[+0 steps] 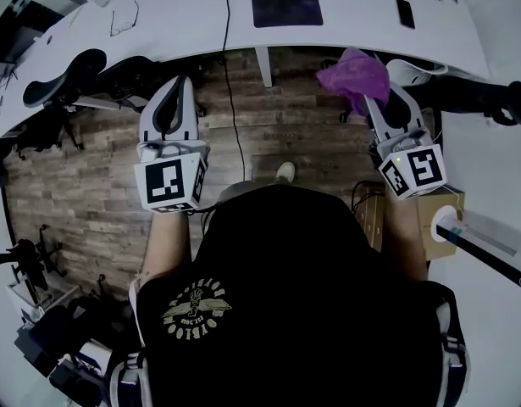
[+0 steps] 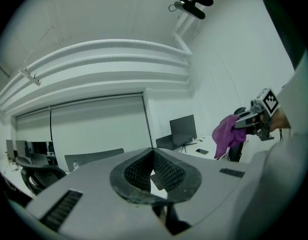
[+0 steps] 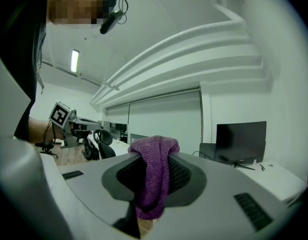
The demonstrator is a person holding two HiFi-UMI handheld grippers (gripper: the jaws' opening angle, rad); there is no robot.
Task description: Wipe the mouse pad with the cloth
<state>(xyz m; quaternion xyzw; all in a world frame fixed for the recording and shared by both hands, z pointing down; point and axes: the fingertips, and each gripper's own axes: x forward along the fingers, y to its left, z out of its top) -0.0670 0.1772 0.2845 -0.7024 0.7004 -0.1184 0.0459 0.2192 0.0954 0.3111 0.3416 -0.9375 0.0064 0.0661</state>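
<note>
Jaws, right gripper [image 3: 155, 155], round one cloth [image 3: 152, 184]

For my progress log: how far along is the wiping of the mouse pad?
Done: the cloth is clamped in the right claw. In hand: it hangs over the floor, short of the desk. Left: the mouse pad is untouched; all wiping remains.

We could read no plain word or number anywhere. The black shirt [image 1: 285, 295] bore a pale emblem [image 1: 195, 310] ringed with curved lettering. It stood upside down to us and was too small and soft to spell out. The left cube [image 1: 169, 183] and the right cube [image 1: 412, 171] carried black-and-white square markers. These were block patterns only, with no letters or digits on them.
</note>
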